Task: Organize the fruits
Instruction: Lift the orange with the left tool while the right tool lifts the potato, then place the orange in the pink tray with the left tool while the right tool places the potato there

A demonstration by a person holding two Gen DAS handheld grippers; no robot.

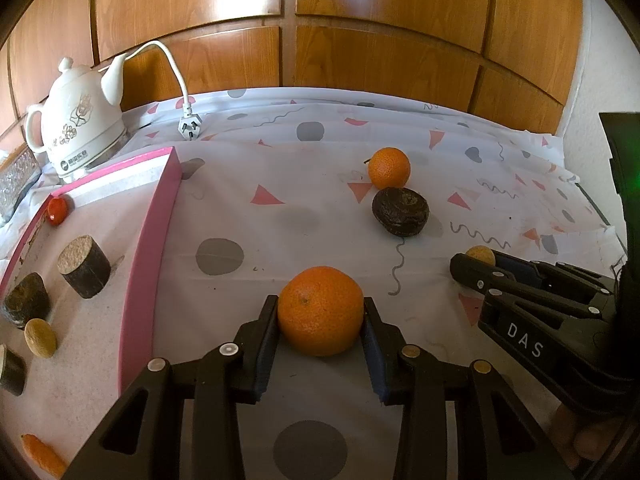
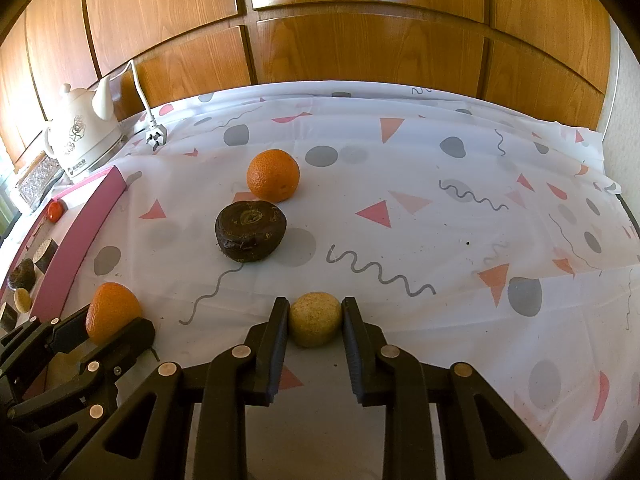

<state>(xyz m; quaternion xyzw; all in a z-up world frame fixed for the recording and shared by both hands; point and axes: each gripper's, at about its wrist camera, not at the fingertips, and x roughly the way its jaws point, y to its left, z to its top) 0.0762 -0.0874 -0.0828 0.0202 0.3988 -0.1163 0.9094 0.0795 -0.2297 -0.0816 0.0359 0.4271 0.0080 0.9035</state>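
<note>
The left gripper (image 1: 320,320) clamps a near orange (image 1: 320,310), with the pink-rimmed tray (image 1: 140,280) just to its left across bare cloth. The right gripper (image 2: 315,320) pinches a small tan round fruit (image 2: 315,319), farther from that tray. Beyond lie a dark wrinkled fruit (image 2: 251,236) and a second orange (image 2: 273,175), touching or nearly so.

tray (image 1: 148,240) left | orange (image 1: 389,167) behind dark fruit (image 1: 400,211) | kettle (image 1: 80,128) behind tray
</note>
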